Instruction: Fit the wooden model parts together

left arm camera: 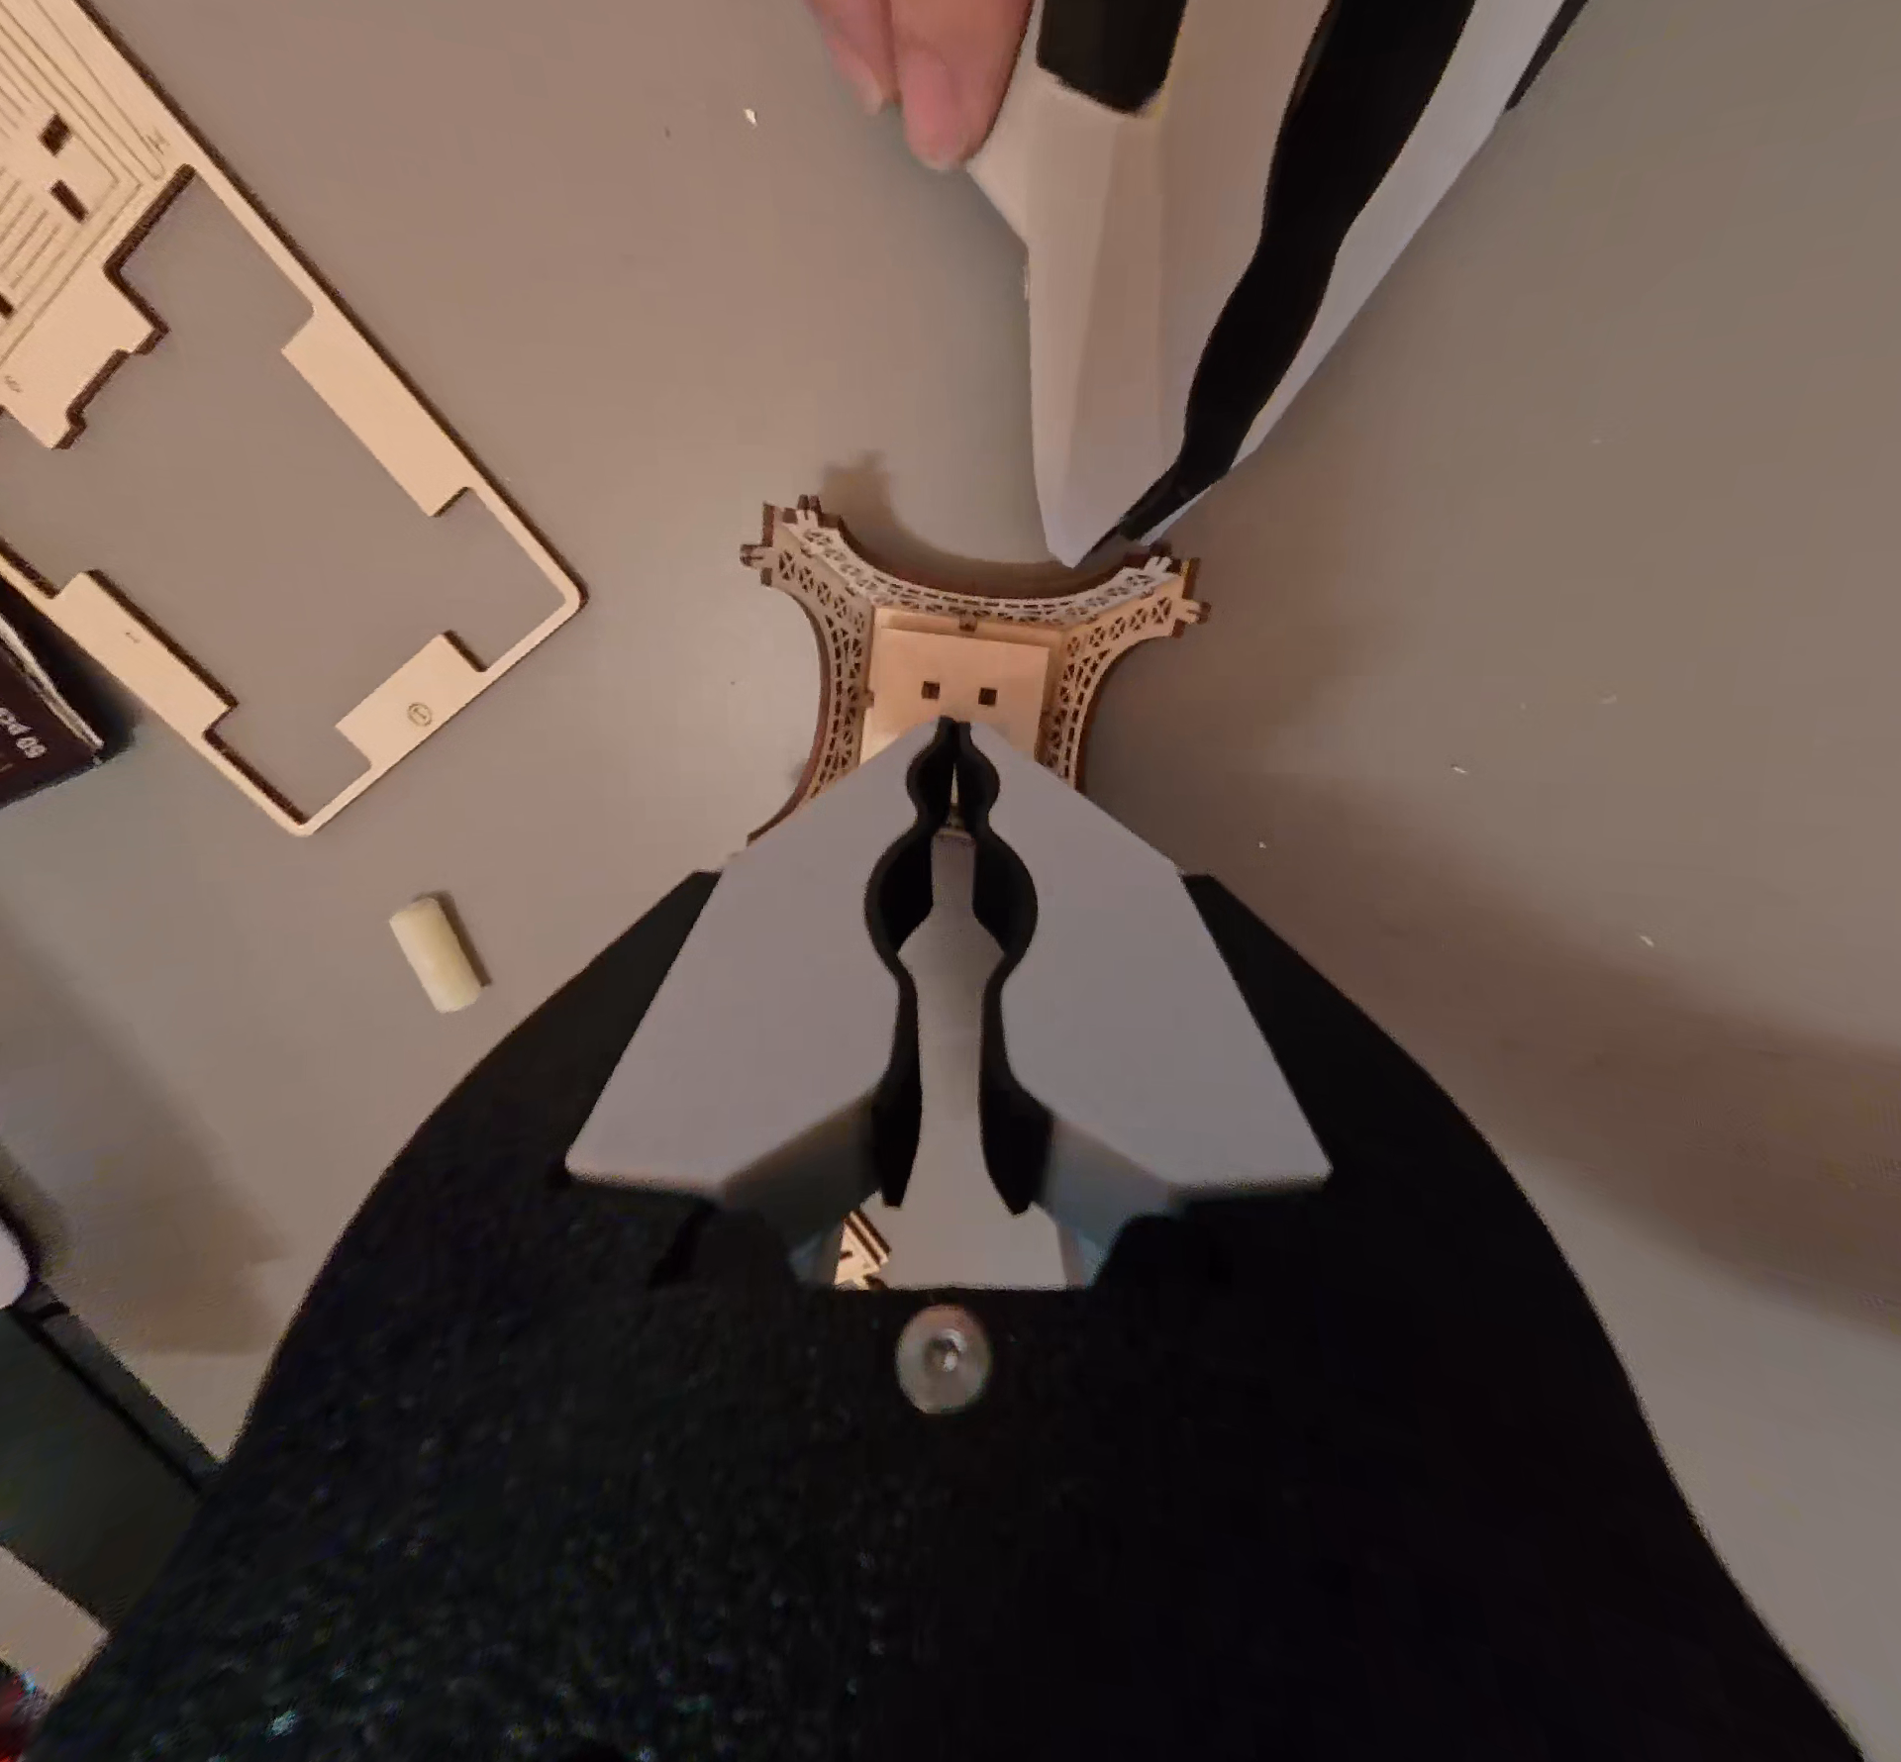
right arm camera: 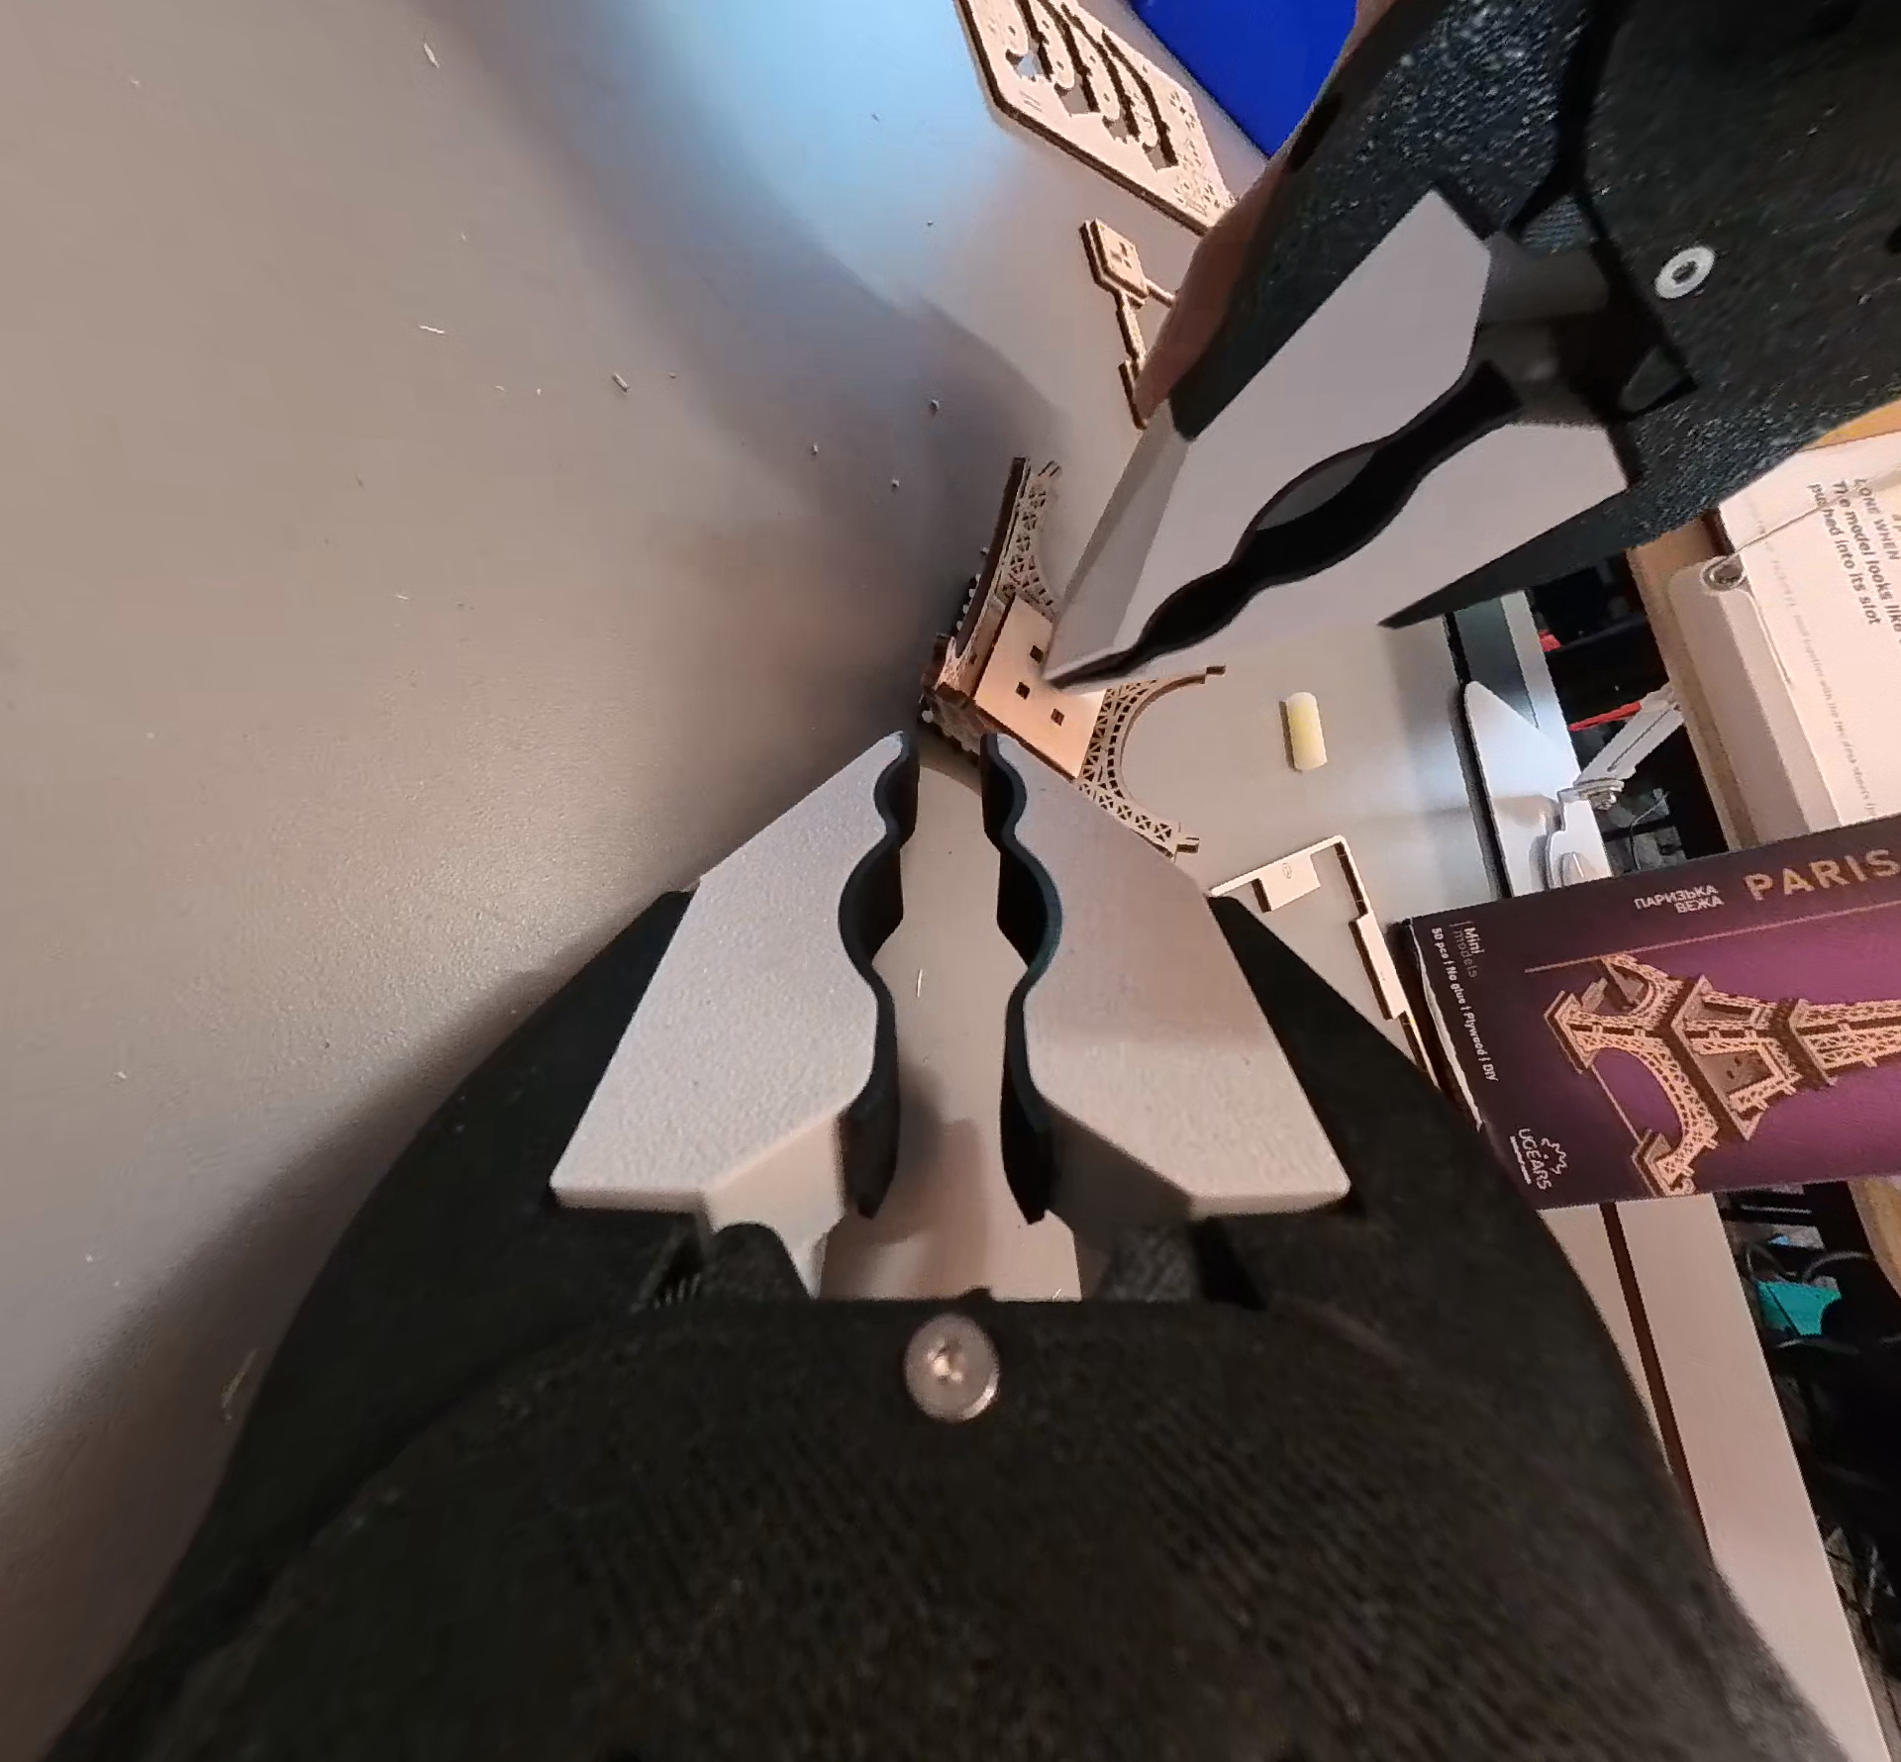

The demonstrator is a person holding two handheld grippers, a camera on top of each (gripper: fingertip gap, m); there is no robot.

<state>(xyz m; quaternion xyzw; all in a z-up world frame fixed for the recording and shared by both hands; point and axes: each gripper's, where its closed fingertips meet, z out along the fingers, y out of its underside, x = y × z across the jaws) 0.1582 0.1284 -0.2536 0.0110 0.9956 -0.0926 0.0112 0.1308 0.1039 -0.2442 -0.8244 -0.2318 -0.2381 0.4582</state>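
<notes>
A wooden lattice tower base (left arm camera: 962,664) with four arched legs and a flat top platform stands on the grey table (left arm camera: 617,221). My left gripper (left arm camera: 952,734) is shut, its tips resting on the platform beside two small square holes. I cannot tell if it pinches a thin part. In the right wrist view the left gripper (right arm camera: 1065,674) comes down onto the model (right arm camera: 1029,694) from the upper right. My right gripper (right arm camera: 946,756) is slightly open and empty, close to the model's edge. It also shows in the left wrist view (left arm camera: 1106,545), at the model's far side.
An emptied wooden parts sheet (left arm camera: 339,479) lies to the left, with a small white cylinder (left arm camera: 437,952) near it. In the right wrist view, a dark purple kit box (right arm camera: 1666,1013), another parts sheet (right arm camera: 1080,67) and a loose wooden part (right arm camera: 1121,293) lie around. A hand's fingers (left arm camera: 926,16) show. My right fingertips sit around 4 cm from my left ones. The small white cylinder (left arm camera: 437,952) is about 12 cm from my left fingertips.
</notes>
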